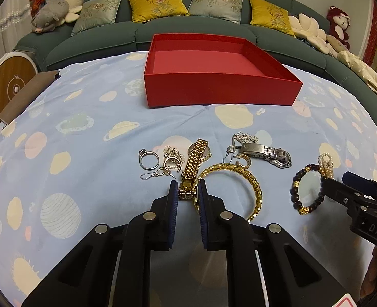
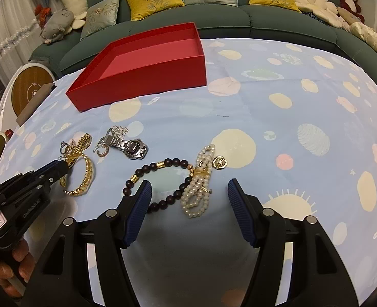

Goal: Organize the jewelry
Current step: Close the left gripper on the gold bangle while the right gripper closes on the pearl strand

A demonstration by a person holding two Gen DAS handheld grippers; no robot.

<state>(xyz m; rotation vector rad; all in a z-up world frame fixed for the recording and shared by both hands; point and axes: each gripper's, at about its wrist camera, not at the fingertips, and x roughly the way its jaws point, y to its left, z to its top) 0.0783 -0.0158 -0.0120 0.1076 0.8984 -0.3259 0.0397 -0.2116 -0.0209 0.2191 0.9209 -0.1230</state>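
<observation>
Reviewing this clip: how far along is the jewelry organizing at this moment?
Nothing looks done: the red box shows an empty floor. In hand: the left gripper has narrowed around the gold watch band end, which lies on the cloth; I can't tell if it is clamped. The right gripper is open over the pearl bracelet and dark bead bracelet. The gold bangle, silver watch, ring and earrings remain.

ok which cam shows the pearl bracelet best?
Right wrist view: the pearl bracelet lies whole and close, between the open right tongs, looped strands and gold charm clear, overlapping the dark bead bracelet. The left wrist view catches only its top, small, partly hidden behind the right tongs.
</observation>
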